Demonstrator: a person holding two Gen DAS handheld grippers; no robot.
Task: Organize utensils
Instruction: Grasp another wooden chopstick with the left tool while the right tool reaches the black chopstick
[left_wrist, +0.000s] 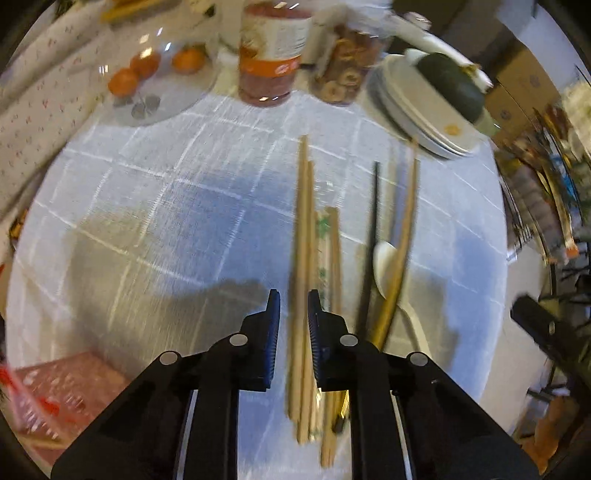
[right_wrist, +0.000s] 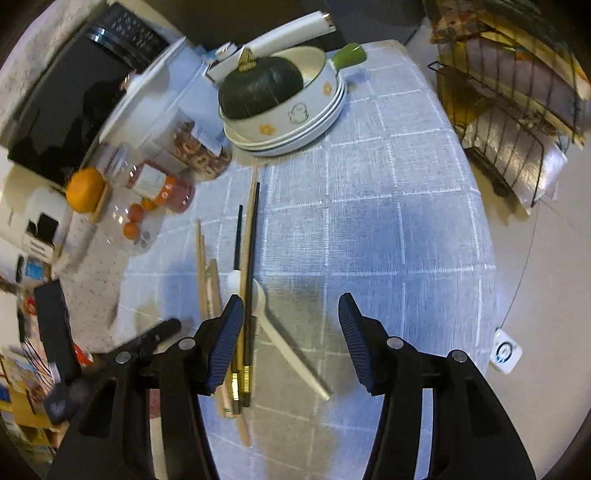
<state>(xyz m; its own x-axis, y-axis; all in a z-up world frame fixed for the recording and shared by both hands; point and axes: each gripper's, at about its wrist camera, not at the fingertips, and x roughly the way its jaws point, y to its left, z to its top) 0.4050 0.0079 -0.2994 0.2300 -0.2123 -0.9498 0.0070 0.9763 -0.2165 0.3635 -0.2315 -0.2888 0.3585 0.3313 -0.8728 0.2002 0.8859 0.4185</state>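
Observation:
Wooden chopsticks (left_wrist: 303, 258) lie lengthwise on the blue checked tablecloth (left_wrist: 166, 221), with a paper-wrapped pair (left_wrist: 327, 258) beside them. My left gripper (left_wrist: 293, 314) hovers over them, jaws slightly apart around the wooden pair, not clamped. To the right lie a black chopstick (left_wrist: 371, 240), a gold-ended one (left_wrist: 400, 251) and a white spoon (left_wrist: 384, 266). In the right wrist view my right gripper (right_wrist: 291, 314) is wide open and empty above the cloth, its left finger (right_wrist: 225, 332) over the black and gold chopsticks (right_wrist: 251, 266) and by the white spoon (right_wrist: 291, 350). The wooden chopsticks (right_wrist: 201, 266) lie left.
Stacked white plates with a dark green squash (right_wrist: 262, 86) stand at the back. Jars of snacks (left_wrist: 271, 51), a glass dish with oranges (left_wrist: 147, 70) and a red box (left_wrist: 55, 391) ring the table. A wire rack (right_wrist: 517, 122) stands off the table's right edge.

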